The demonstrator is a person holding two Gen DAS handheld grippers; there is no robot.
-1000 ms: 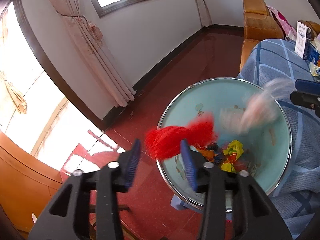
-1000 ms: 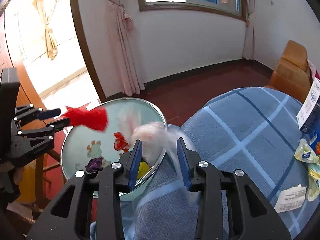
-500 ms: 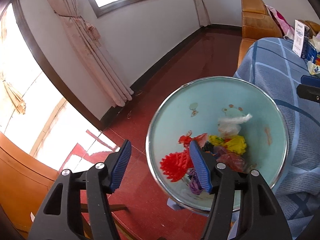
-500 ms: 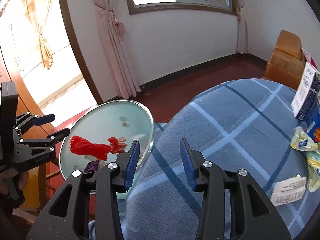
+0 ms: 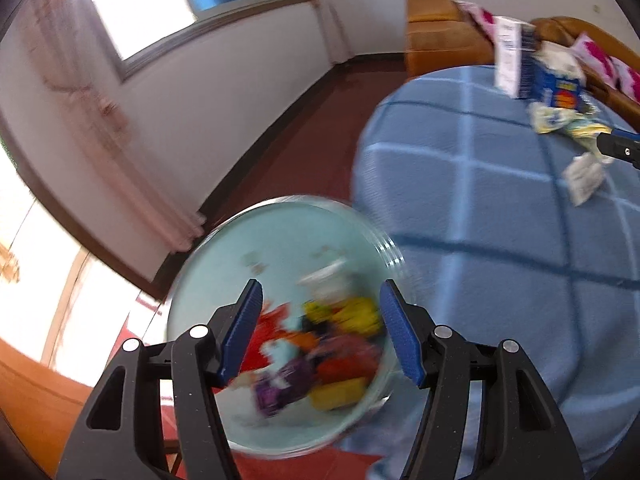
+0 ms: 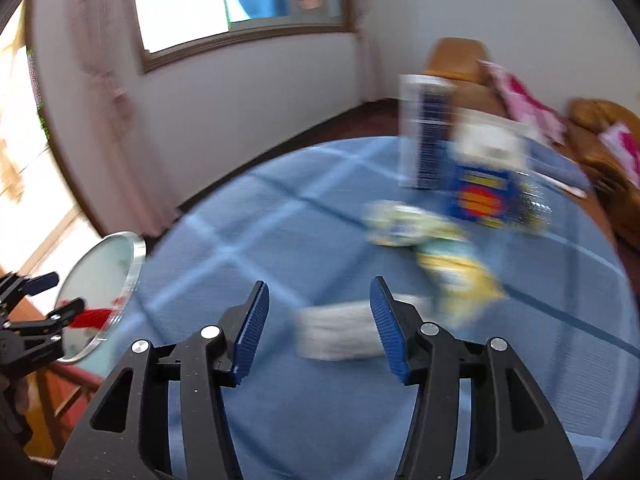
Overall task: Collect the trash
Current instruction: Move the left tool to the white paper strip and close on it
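Note:
A pale green basin (image 5: 224, 256) with a metal rim sits beside the blue checked table and holds several coloured wrappers (image 5: 316, 356), red, yellow and purple. My left gripper (image 5: 320, 332) is open and empty above the basin. My right gripper (image 6: 318, 324) is open and empty over the table (image 6: 280, 208), with a white crumpled paper (image 6: 340, 334) lying between its fingers. Yellow-green wrappers (image 6: 432, 236) lie beyond it. The basin also shows in the right wrist view (image 6: 92, 276) at the left, with the left gripper (image 6: 36, 300) beside it.
A blue and white carton (image 6: 460, 152) stands at the far side of the table. Orange sofa seats (image 5: 436, 28) with pink cloth stand behind. The floor (image 5: 304, 132) is dark red; a curtain (image 5: 100, 120) hangs by the window wall.
The red wrapper and the white paper have dropped into the basin. Both grippers opened wider. My right gripper swung right over the table toward the white paper; my left turned toward the table.

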